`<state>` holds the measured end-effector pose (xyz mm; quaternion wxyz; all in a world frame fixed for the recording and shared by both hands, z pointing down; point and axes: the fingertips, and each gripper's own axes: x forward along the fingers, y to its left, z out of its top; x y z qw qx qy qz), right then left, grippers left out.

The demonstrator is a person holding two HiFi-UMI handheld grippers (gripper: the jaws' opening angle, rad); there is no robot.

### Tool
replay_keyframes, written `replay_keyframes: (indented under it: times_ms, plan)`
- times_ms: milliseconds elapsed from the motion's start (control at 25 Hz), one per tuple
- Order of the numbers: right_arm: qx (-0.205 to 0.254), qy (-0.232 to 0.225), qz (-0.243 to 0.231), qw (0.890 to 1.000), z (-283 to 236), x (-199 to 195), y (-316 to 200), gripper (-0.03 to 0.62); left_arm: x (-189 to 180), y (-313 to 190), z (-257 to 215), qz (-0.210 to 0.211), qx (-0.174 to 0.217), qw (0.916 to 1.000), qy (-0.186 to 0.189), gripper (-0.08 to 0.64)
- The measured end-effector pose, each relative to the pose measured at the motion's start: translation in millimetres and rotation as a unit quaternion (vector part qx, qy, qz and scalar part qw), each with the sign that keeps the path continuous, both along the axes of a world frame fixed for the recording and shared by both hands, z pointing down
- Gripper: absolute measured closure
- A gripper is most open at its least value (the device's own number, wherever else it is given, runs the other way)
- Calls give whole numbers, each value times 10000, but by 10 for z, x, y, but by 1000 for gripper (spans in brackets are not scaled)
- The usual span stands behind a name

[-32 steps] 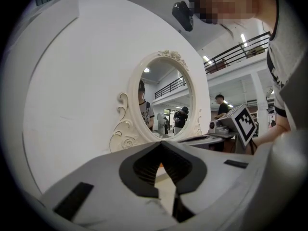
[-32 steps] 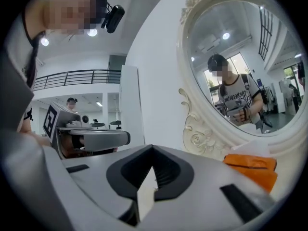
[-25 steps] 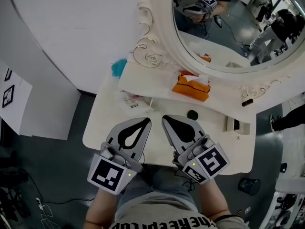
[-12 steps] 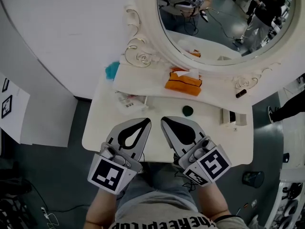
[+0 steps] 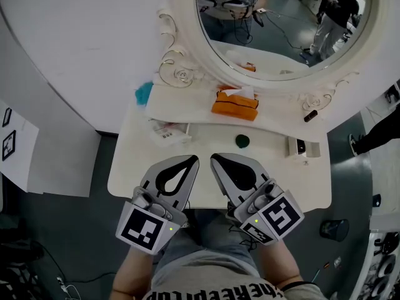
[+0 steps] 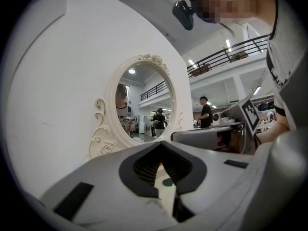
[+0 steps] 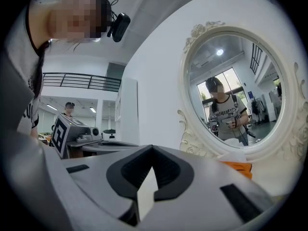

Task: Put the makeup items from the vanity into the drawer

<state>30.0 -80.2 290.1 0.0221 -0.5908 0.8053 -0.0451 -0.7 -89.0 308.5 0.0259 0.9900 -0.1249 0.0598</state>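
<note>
On the white vanity top [image 5: 131, 170] lie a dark green round compact [image 5: 242, 141], a white and pink packet [image 5: 167, 132] at the left and a small black tube [image 5: 309, 115] on the raised shelf at the right. My left gripper [image 5: 192, 160] and right gripper [image 5: 215, 159] hover side by side over the vanity's front edge. Both are shut with nothing between the jaws. The left gripper view looks over its own closed jaws [image 6: 161, 144] and catches the compact [image 6: 167, 182] through their window. The right gripper's closed jaws [image 7: 153, 149] point toward the mirror. No drawer shows in any view.
An orange tissue box [image 5: 234, 104] sits on the shelf under the oval mirror [image 5: 275, 17]. A white box [image 5: 302, 147] stands at the right of the top and a teal object [image 5: 144, 93] at the back left corner. Dark floor surrounds the vanity.
The head view has shifted, so the vanity and mirror sit slightly higher and further left in it. Both grippers hold the same shut pose.
</note>
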Motion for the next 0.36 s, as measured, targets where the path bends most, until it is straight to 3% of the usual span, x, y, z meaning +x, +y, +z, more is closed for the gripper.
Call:
replay_keyframes:
  times_ms: [360]
  plan:
    - [55,42,18,10000,-46,-83,100,584,-84,105,-44,1,34,10000,38,546]
